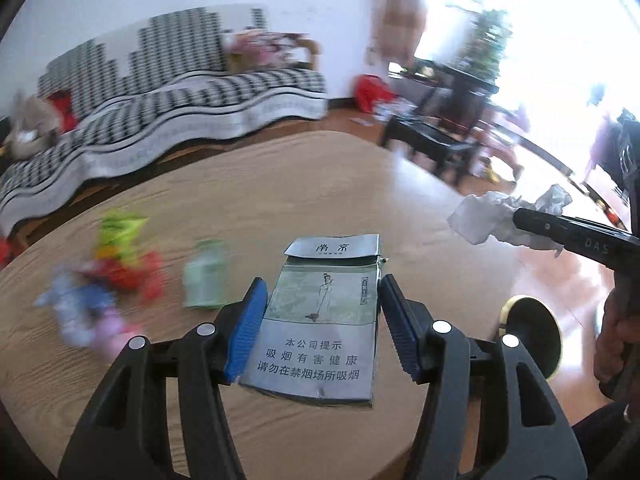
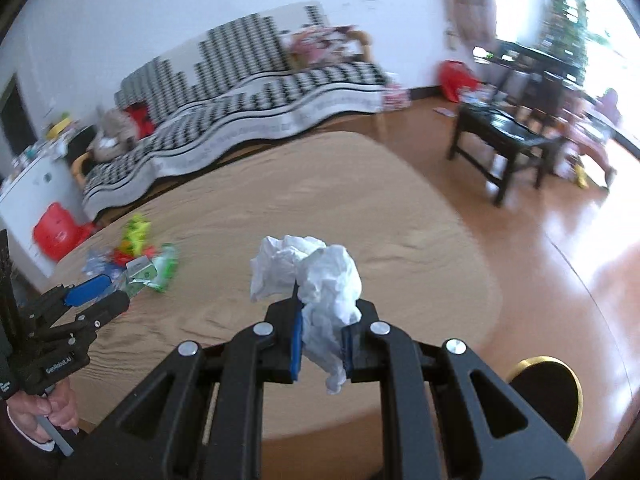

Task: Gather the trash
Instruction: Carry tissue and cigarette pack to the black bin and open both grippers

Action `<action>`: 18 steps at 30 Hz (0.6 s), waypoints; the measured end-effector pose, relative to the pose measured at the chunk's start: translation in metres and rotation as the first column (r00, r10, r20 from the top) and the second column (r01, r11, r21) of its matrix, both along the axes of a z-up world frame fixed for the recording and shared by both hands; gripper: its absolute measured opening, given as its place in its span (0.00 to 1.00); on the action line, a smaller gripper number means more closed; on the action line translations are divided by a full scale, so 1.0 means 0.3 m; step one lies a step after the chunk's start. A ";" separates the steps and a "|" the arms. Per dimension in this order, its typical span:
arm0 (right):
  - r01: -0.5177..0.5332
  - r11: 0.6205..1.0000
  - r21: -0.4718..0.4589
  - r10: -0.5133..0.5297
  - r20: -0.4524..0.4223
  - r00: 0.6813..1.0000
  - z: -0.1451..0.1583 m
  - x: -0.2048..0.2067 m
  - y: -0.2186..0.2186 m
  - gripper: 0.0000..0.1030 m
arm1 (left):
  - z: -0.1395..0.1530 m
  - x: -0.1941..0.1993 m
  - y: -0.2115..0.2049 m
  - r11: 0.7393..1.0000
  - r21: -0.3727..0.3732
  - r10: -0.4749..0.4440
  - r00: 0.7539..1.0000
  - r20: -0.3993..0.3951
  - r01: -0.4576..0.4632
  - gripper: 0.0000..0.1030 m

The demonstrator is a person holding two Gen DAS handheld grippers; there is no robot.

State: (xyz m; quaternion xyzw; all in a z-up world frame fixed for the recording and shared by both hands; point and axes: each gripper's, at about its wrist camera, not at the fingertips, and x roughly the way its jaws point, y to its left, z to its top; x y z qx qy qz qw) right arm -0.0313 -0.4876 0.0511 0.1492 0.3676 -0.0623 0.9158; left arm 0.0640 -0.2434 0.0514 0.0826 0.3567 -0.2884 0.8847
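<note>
Left wrist view | left claw [image 1: 322, 322] pinching cigarette pack [image 1: 320, 328] over counter [image 1: 280, 184] | right claw [image 2: 322, 340] clamped on crumpled tissue [image 2: 316, 276]

This is a home living room. A long sofa [image 2: 248, 92] under a black-and-white checked cover runs along the far white wall, with a soft toy [image 2: 112, 136] lying at its left end. Nearer stands a rounded wooden table [image 1: 280, 184] strewn with colourful wrappers [image 1: 108, 276]. To the right, a low dark side table [image 2: 504, 132] stands on a glossy wooden floor [image 2: 560, 248], and a leafy houseplant [image 1: 488, 36] sits by a bright window at far right.
</note>
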 end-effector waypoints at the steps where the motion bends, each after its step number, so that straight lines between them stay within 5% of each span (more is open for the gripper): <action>1: 0.036 0.999 -0.002 -0.036 -0.005 0.999 -0.013 -0.047 -0.060 0.15 | -0.008 -0.018 -0.066 0.999 0.000 -0.032 0.999 -0.004 0.032 0.56; 9: 0.254 0.967 0.024 -0.251 -0.079 0.965 -0.135 -0.352 -0.431 0.15 | -0.089 -0.185 -0.494 0.969 -0.022 -0.246 0.968 -0.042 0.245 0.56; 18: 0.450 0.891 0.065 -0.426 -0.229 0.875 -0.321 -0.605 -0.705 0.15 | -0.292 -0.376 -0.865 0.899 -0.029 -0.435 0.887 -0.154 0.436 0.56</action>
